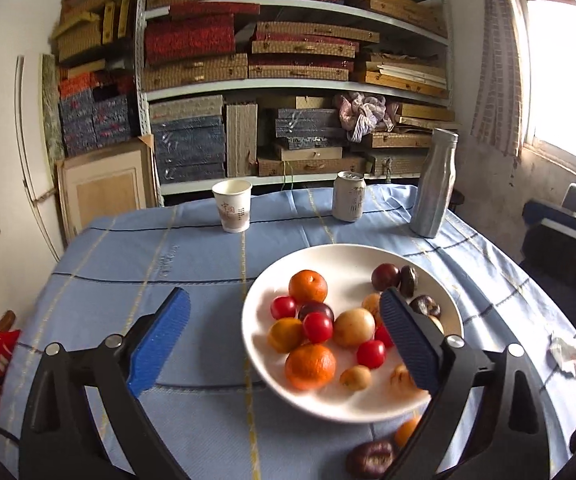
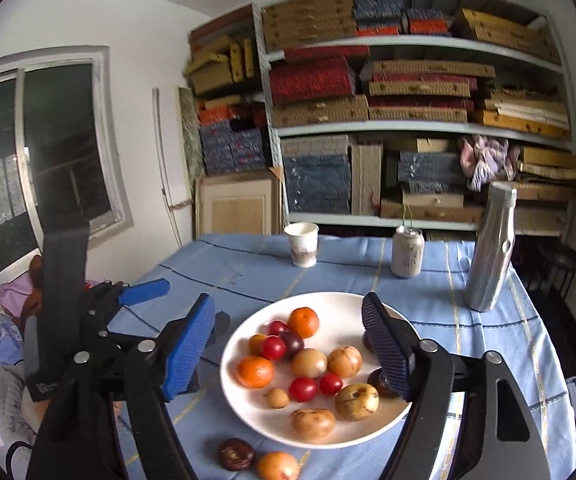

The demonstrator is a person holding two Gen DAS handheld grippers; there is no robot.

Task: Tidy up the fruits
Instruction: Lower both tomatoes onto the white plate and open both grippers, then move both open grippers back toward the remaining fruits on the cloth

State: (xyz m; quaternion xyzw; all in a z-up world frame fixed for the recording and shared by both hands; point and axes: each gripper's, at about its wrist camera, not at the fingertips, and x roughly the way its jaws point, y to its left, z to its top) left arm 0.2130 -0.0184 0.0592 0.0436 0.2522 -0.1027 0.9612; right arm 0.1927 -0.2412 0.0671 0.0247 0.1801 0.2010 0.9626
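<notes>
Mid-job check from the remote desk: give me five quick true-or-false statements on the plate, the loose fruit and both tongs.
1. Both the left tongs and the right tongs stand open with nothing held. True.
2. All the fruit is on the white plate. False: a dark fruit and an orange fruit lie on the blue tablecloth just off the plate's near rim.
3. The paper cup, the can and the silver bottle stand upright beyond the plate. True.
4. The can lies tipped over. False: it stands upright.
5. The plate holds only oranges. False: red, dark and tan fruits share it.
</notes>
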